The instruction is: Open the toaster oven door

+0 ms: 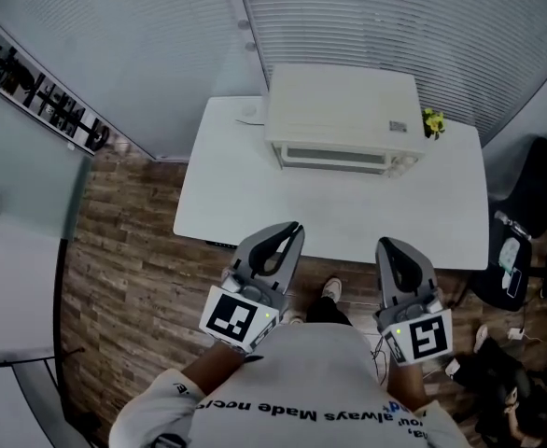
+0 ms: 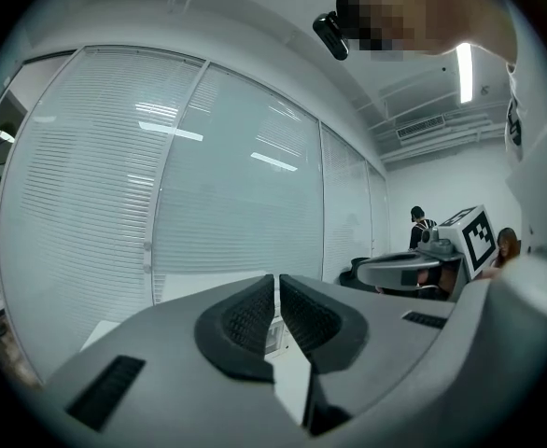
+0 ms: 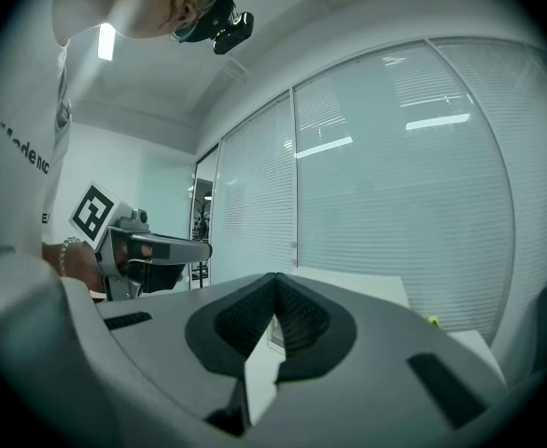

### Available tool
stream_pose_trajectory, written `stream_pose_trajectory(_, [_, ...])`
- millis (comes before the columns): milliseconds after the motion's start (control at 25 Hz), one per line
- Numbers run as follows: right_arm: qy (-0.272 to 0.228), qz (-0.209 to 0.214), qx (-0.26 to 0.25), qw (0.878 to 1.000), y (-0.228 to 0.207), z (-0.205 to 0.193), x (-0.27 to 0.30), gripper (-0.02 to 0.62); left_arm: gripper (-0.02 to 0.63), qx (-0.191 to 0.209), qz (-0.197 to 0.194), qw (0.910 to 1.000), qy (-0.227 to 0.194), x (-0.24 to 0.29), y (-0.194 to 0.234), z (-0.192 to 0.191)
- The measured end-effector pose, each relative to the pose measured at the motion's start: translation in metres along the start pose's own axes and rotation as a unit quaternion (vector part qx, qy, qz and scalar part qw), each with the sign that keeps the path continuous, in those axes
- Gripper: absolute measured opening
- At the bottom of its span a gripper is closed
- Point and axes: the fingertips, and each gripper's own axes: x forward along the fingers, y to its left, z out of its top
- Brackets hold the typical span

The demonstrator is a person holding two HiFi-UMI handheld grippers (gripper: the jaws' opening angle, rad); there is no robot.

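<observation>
A white toaster oven stands at the far side of a white table, its door closed and facing me. Both grippers hang near my body, short of the table's near edge. My left gripper is shut with nothing between its jaws; its ridged pads almost meet. My right gripper is also shut and empty, its pads touching at the tips. In both gripper views only a sliver of the oven shows between the jaws.
A small yellow-green object sits to the right of the oven. Frosted glass walls with blinds rise behind the table. A dark chair and bags stand at the right, on the wood floor. A person stands far off.
</observation>
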Motion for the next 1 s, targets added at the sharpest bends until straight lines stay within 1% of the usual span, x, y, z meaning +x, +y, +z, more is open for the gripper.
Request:
stream_pose_trajectory(360, [-0.004, 0.001, 0.001, 1.000, -0.060, 0.003, 0.011, 0.008, 0.035, 0.004, 0.009, 0.9999, 0.000, 0.057, -0.004, 0.005])
stream_pose_trajectory(600, [-0.006, 0.008, 0.004, 1.000, -0.091, 0.000, 0.021, 0.008, 0.035, 0.005, 0.017, 0.9998, 0.002, 0.089, -0.004, 0.003])
stream_pose_trajectory(800, [-0.008, 0.012, -0.002, 1.000, -0.108, -0.003, 0.028, 0.008, 0.035, 0.001, 0.022, 0.9998, 0.004, 0.106, -0.004, -0.003])
stream_pose_trajectory(1000, [-0.003, 0.017, 0.000, 1.000, -0.115, -0.002, 0.037, 0.008, 0.035, -0.003, 0.027, 0.9996, 0.008, 0.115, 0.004, -0.004])
